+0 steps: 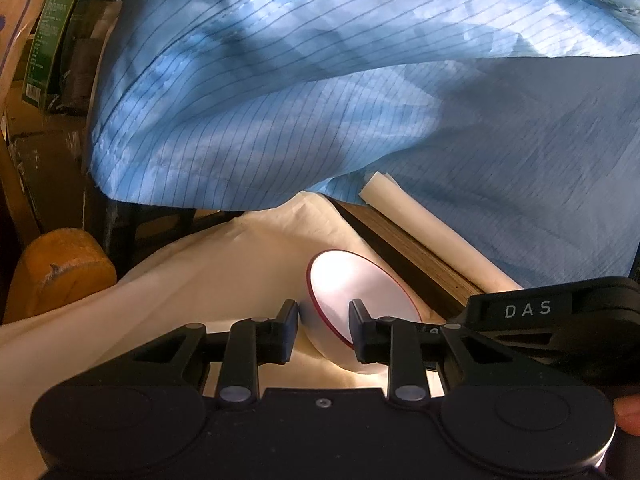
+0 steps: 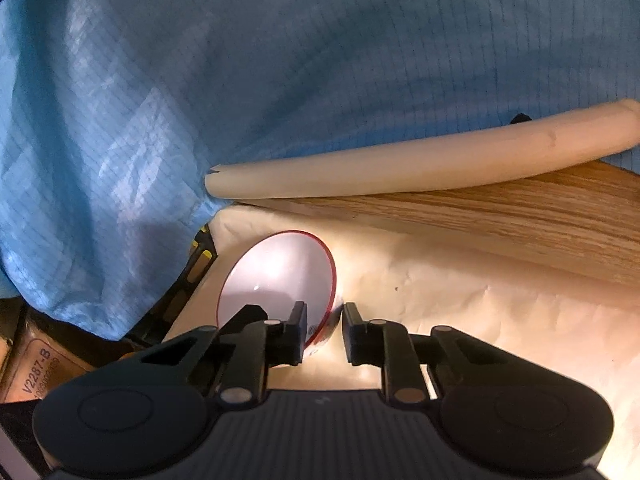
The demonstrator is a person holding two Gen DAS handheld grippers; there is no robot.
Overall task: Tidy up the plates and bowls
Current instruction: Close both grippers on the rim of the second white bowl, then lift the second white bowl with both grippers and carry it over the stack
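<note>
left hand-held gripper (image 1: pixel 324 330) pinching bowl (image 1: pixel 356 292) rim | right hand-held gripper (image 2: pixel 324 330) pinching opposite rim | bowl empty, tilted

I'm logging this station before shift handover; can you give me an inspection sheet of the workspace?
Surface: cream cloth over a wooden tabletop.
Job's things: one white bowl with a red rim, tilted on the cloth; no plates seen.
Clutter: long white rolled sheet on the wood.
Grippers: left gripper and right gripper each have jaws closed across the bowl's wall, at different points of the rim.
Cables: nothing seen.
Surroundings: blue grid-striped fabric hanging behind; green carton; labelled cardboard box.
</note>
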